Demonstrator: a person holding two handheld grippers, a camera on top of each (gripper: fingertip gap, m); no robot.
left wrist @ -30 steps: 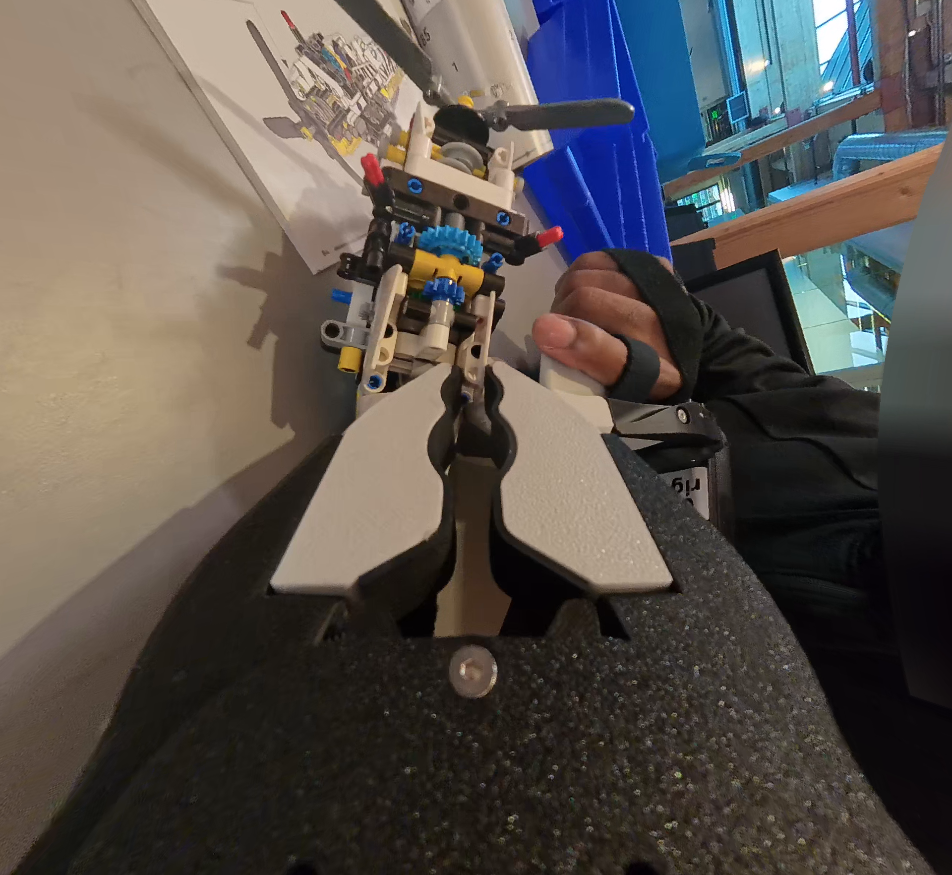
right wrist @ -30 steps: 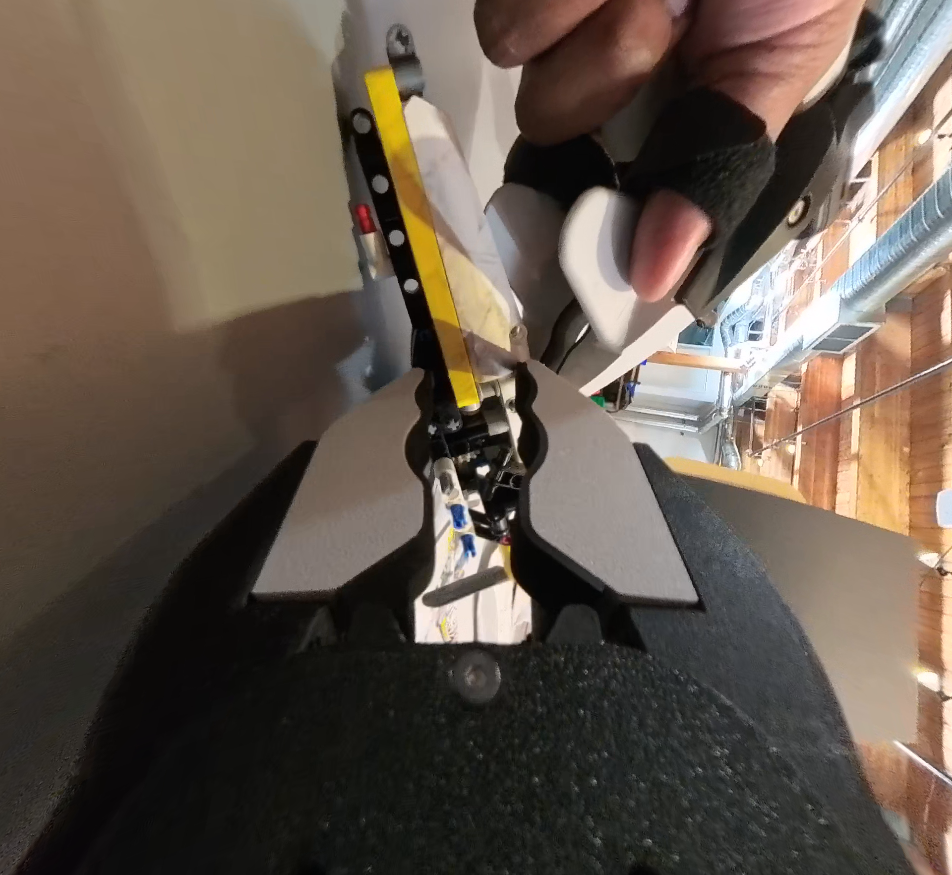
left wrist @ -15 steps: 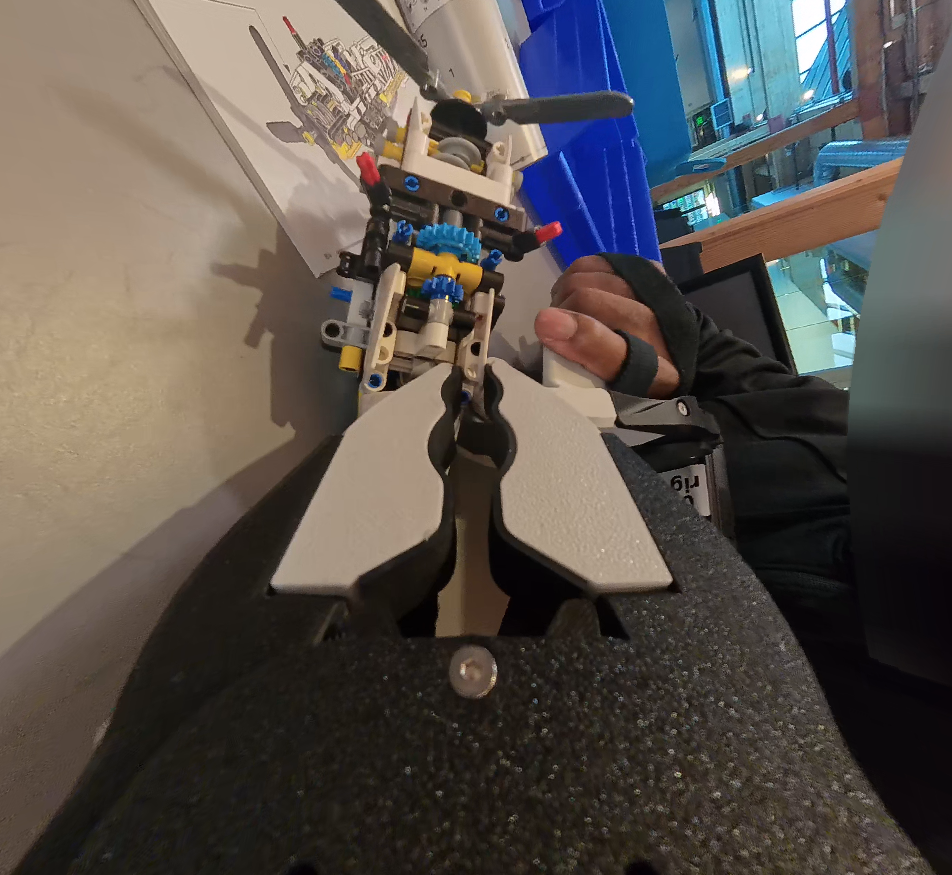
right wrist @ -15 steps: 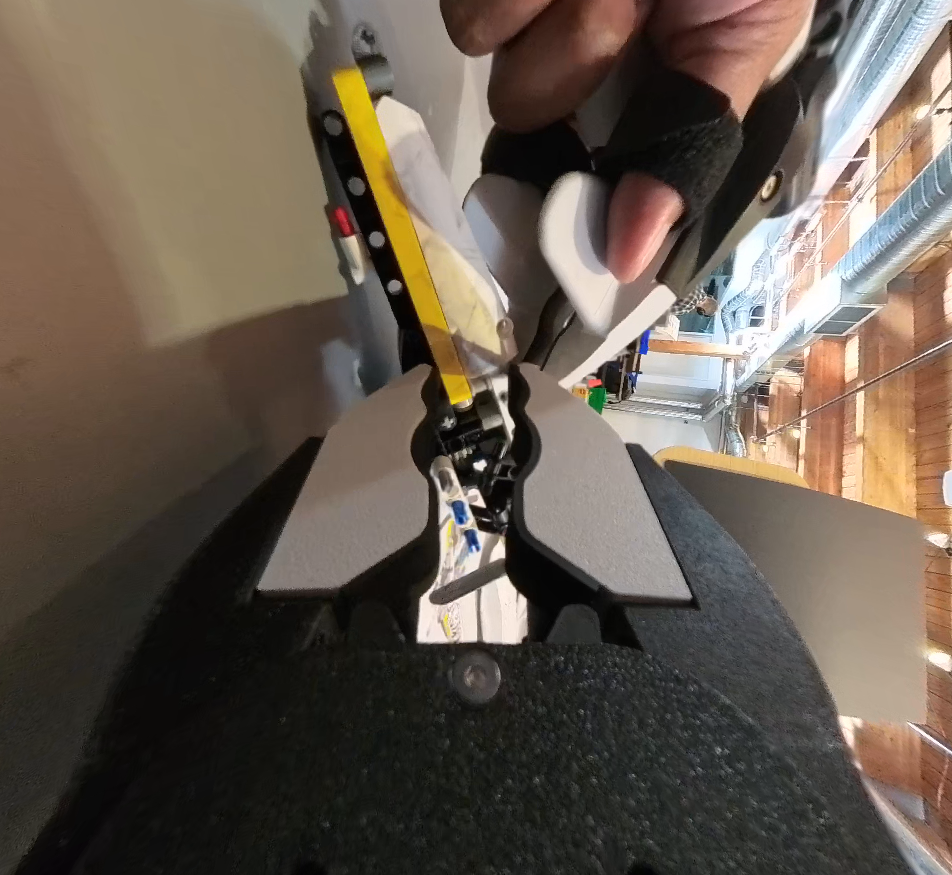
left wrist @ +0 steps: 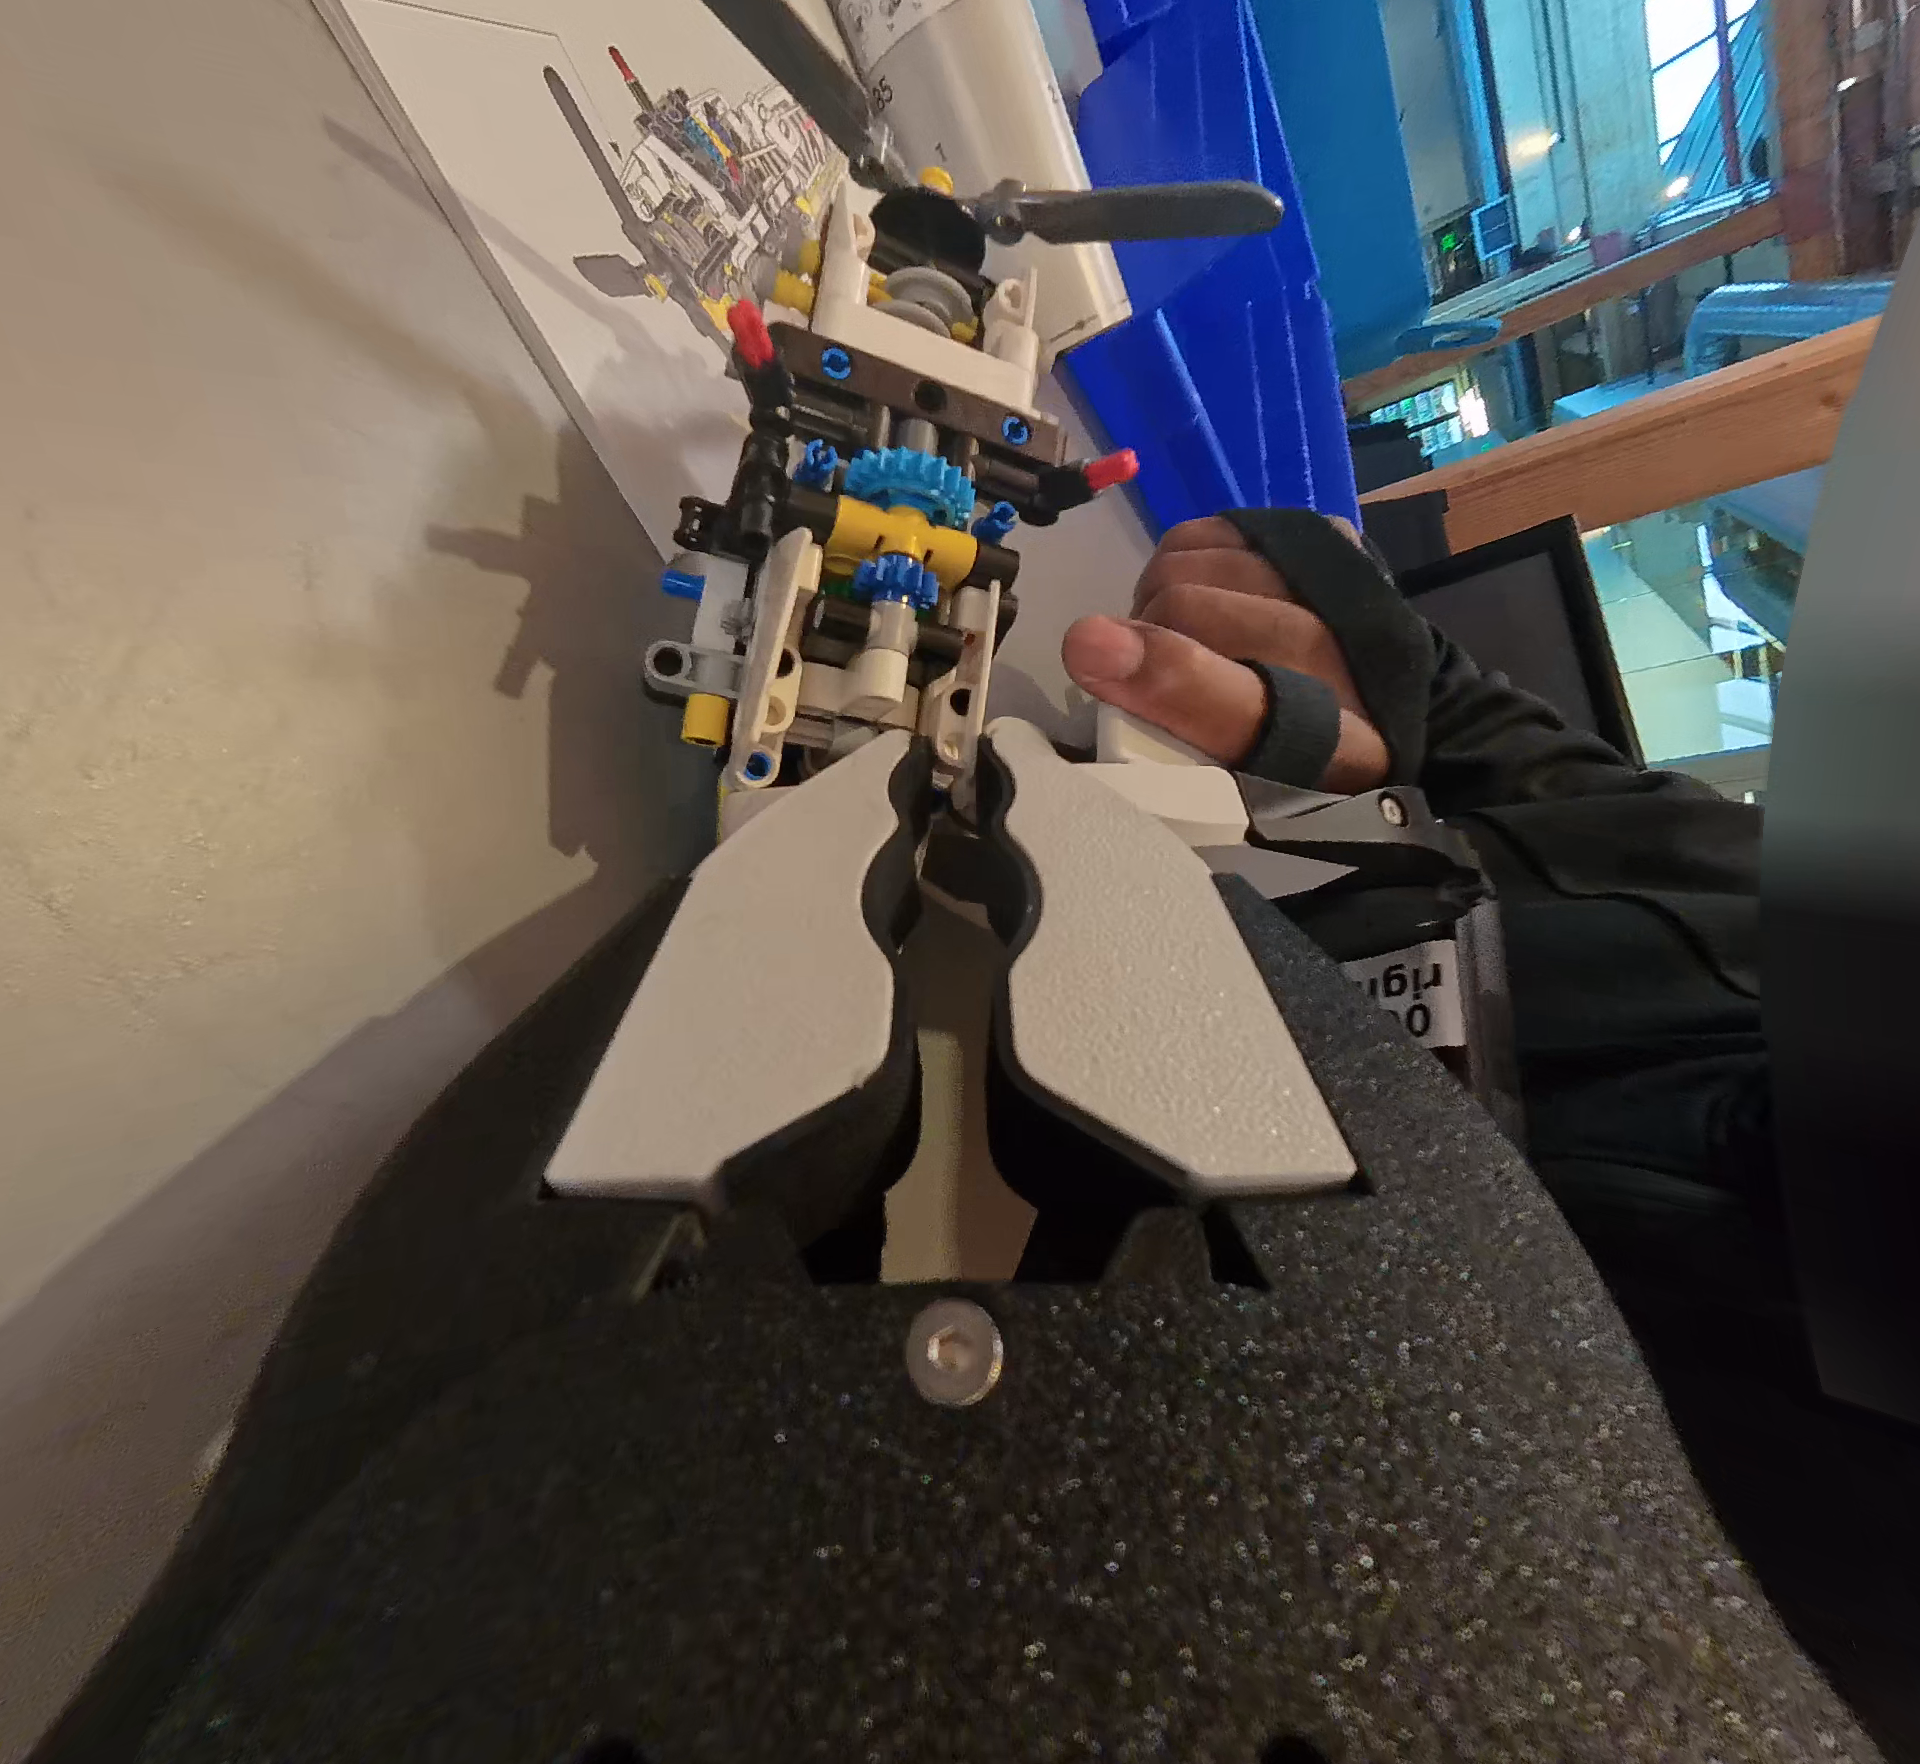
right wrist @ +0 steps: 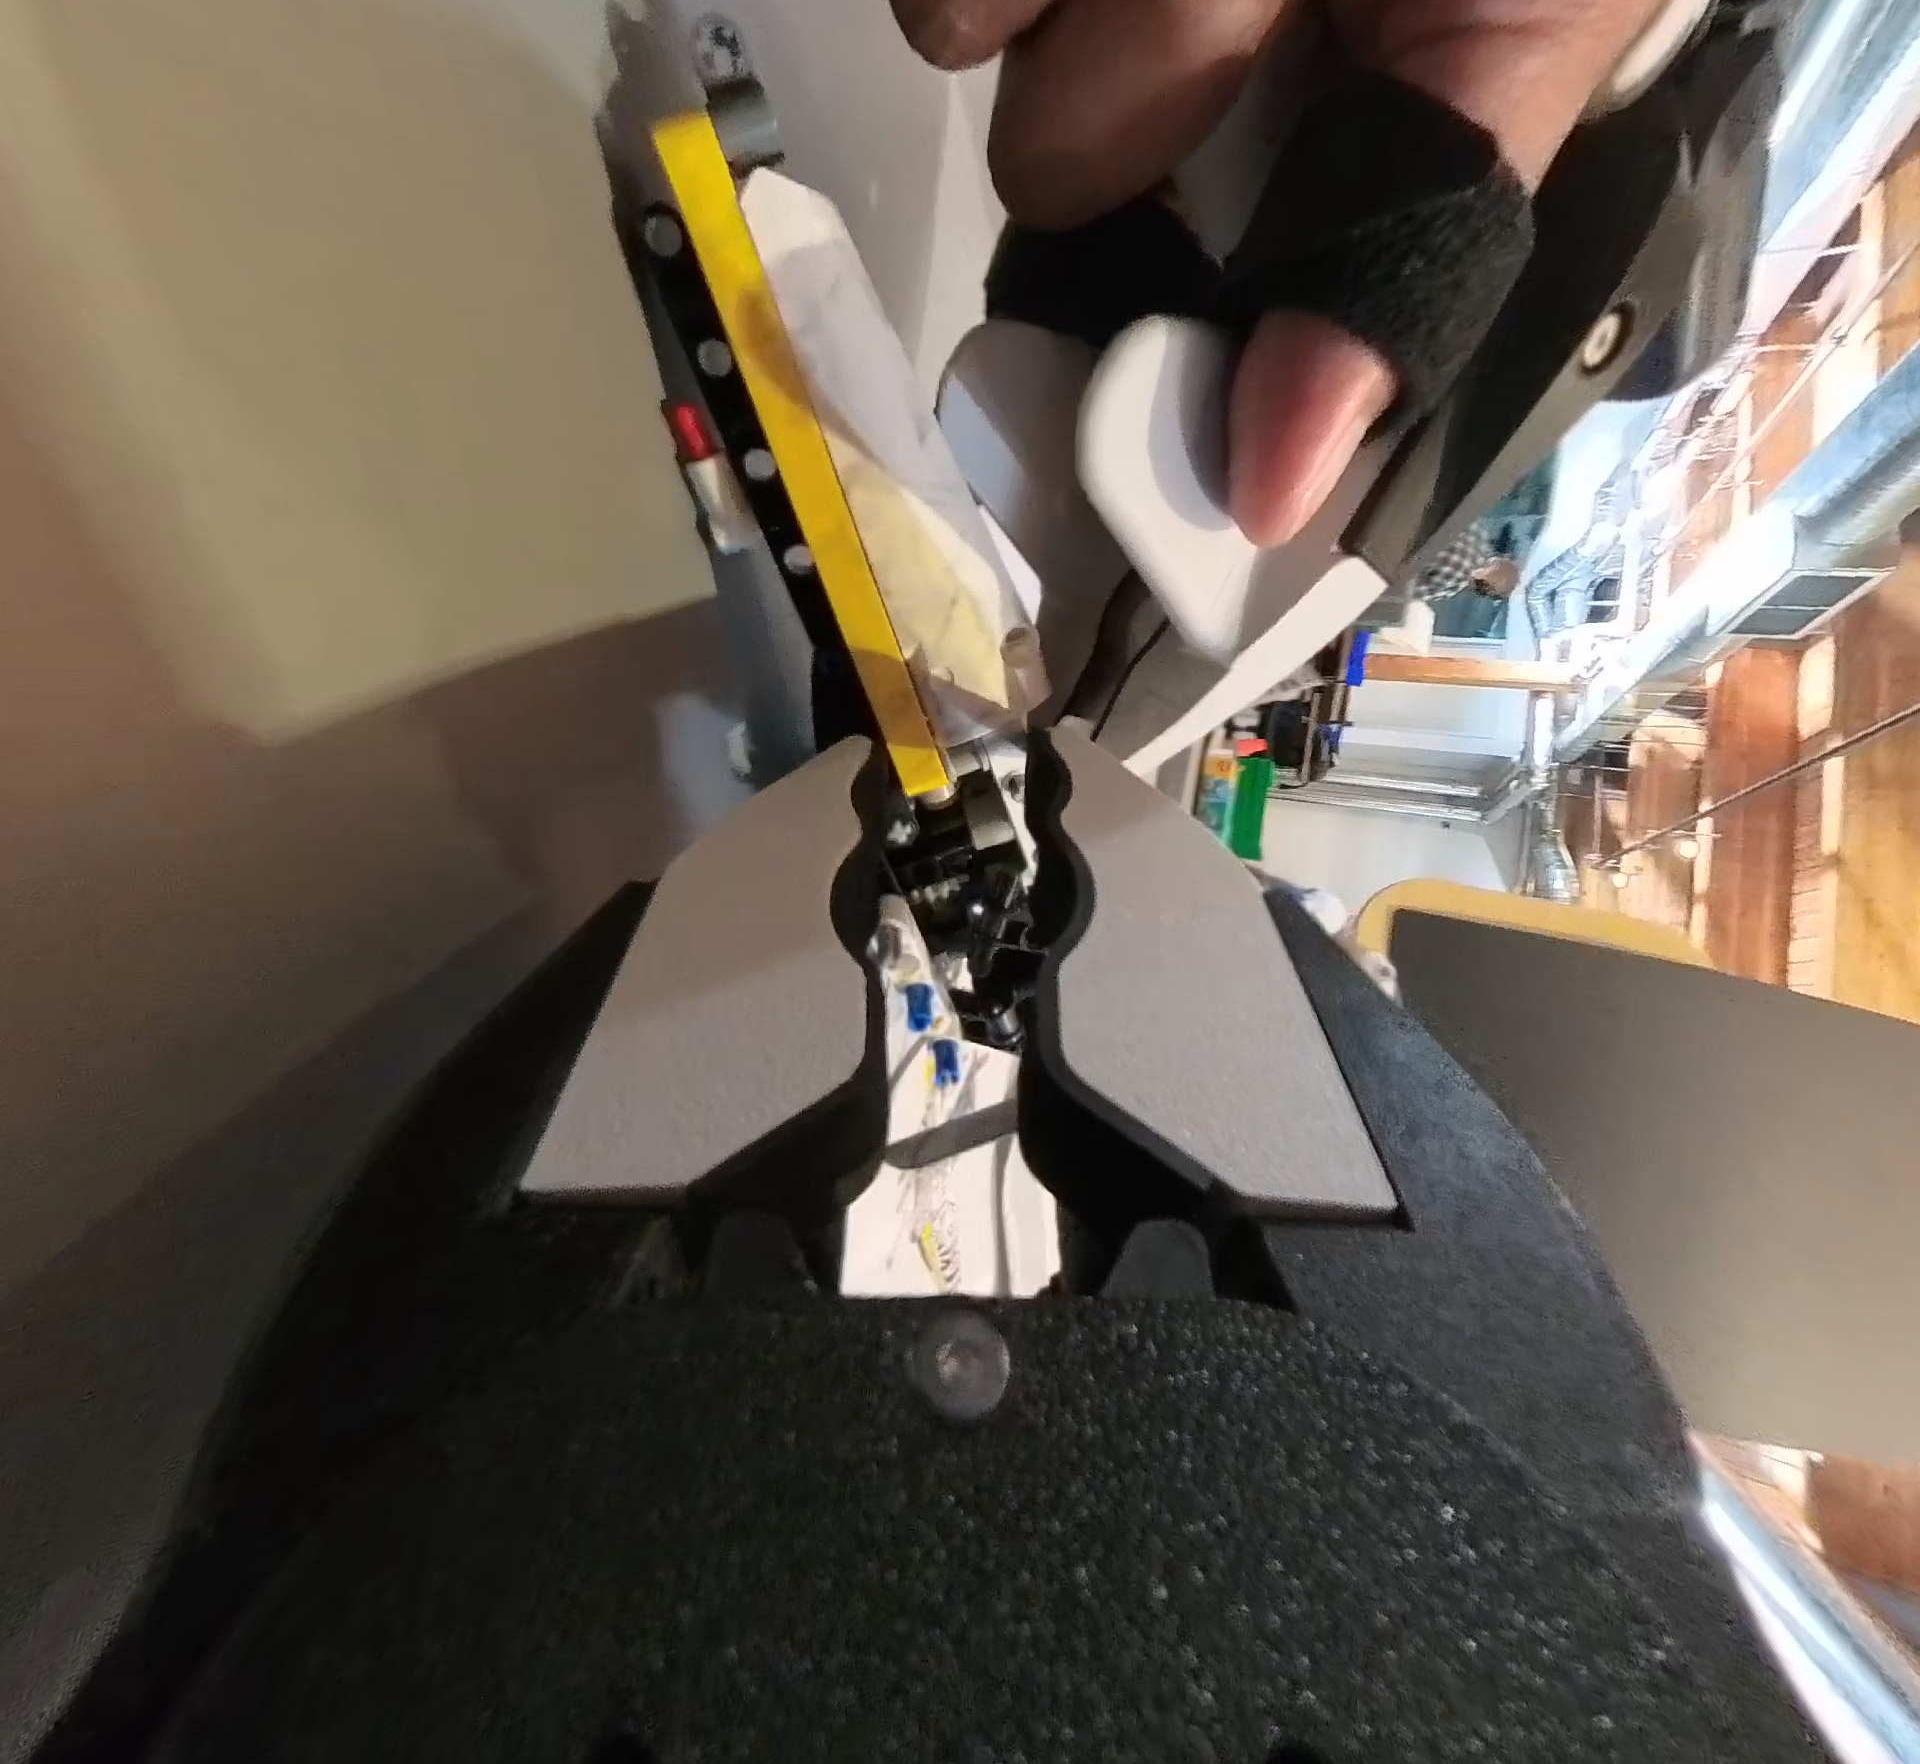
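The brick-built model, a part-finished helicopter with grey rotor blades on top and blue gears showing, stands off the pale surface, held at both ends. The left claw is clamped on a white beam at the model's lower end. The right claw is closed around the black framework beside a long yellow panel. An open instruction booklet lies behind, blue bins stand beyond, and a gloved hand works the right claw's handle just beside the model.
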